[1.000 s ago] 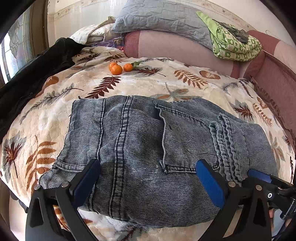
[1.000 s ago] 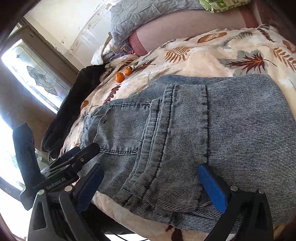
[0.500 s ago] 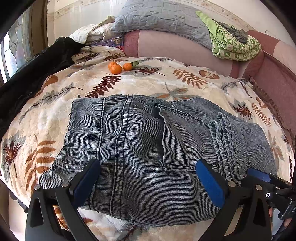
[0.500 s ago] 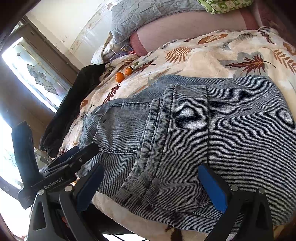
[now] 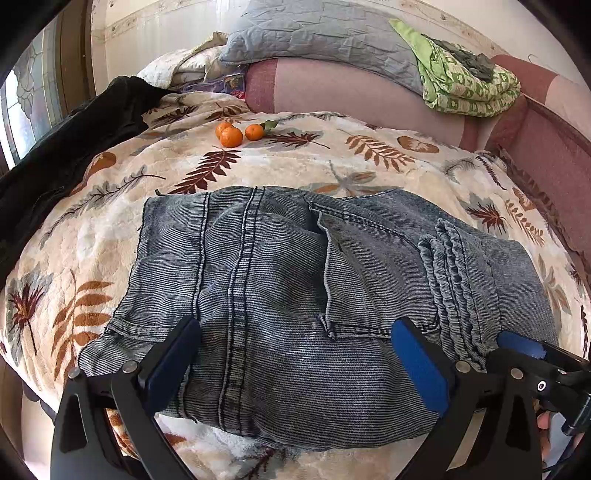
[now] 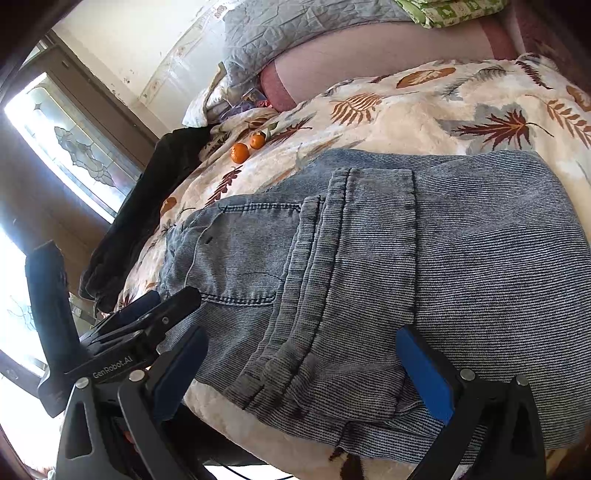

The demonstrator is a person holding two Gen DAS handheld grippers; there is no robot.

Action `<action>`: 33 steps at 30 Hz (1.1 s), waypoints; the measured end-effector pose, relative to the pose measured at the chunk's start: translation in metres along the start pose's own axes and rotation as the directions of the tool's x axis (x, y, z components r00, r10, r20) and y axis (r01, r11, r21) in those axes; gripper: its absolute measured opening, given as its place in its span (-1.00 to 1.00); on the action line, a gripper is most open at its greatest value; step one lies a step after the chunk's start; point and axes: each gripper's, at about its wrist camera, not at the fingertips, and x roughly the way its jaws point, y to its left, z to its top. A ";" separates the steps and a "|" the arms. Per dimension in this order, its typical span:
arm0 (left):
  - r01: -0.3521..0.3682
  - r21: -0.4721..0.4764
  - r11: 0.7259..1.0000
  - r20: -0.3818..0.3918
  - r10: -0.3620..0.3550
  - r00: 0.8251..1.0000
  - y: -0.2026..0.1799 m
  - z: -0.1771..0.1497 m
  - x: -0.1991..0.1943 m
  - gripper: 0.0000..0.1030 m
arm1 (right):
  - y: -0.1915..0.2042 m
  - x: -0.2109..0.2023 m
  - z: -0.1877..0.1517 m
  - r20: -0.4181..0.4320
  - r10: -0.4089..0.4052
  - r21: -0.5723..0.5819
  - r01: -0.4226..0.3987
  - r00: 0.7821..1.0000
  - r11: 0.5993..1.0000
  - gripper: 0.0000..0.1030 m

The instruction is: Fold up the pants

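Blue denim pants lie folded into a compact rectangle on the leaf-print blanket; they also show in the right wrist view. A back pocket and the ribbed hem cuffs face up. My left gripper is open, its blue pads just above the near edge of the pants, holding nothing. My right gripper is open over the near right edge by the cuffs, holding nothing. The left gripper's body shows at the lower left of the right wrist view.
Three small oranges lie on the blanket beyond the pants. A black garment lies along the left edge. A grey pillow and a folded green cloth rest on the pink bolster at the back.
Both views have shifted slightly, pulling back a little from the pants. The pants have not moved and both grippers stay open.
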 end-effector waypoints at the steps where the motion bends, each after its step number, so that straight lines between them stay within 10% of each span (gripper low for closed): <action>1: -0.002 0.001 1.000 0.000 0.002 1.000 -0.001 0.000 0.000 0.99 | 0.000 0.000 0.000 0.000 0.000 0.000 0.000 1.000 1.000 0.99; 33: -0.012 0.031 0.999 0.063 0.010 0.998 0.007 0.000 -0.017 0.99 | 0.001 -0.001 -0.001 -0.014 0.002 -0.009 -0.003 1.000 1.000 0.99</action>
